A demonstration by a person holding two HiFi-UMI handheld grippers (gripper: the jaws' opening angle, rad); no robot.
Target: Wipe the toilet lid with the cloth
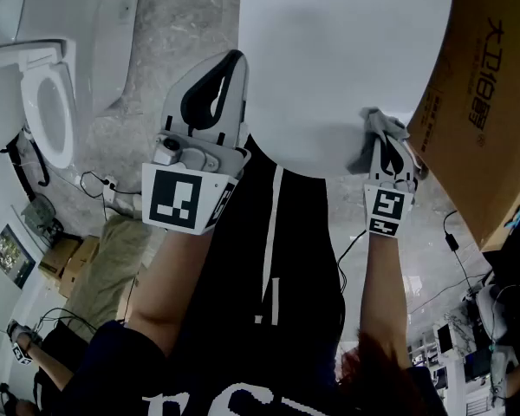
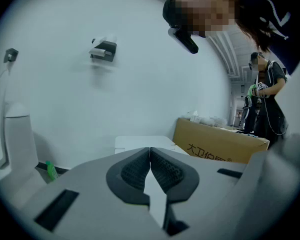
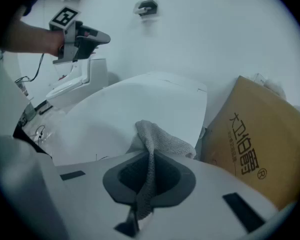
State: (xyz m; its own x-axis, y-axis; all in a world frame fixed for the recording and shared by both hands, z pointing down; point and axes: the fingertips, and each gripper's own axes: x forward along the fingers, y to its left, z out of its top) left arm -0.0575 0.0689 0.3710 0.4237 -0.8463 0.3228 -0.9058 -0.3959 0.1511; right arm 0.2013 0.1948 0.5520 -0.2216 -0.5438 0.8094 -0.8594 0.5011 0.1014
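Observation:
The white toilet lid [image 1: 338,59] fills the top middle of the head view and lies just ahead of the jaws in the right gripper view [image 3: 140,109]. A grey cloth [image 1: 377,137] [image 3: 157,141] rests bunched on the lid's near right edge, and my right gripper [image 1: 390,156] [image 3: 150,181] is shut on it. My left gripper [image 1: 215,85] [image 2: 150,161] hovers above the lid's left edge, raised off it, its jaws shut with nothing between them.
A brown cardboard box [image 1: 481,102] [image 3: 255,144] stands tight against the lid's right side. A second toilet [image 1: 48,85] with its seat open stands at the left. Cables and a power strip [image 1: 113,193] lie on the floor. Another person [image 2: 265,99] stands far right.

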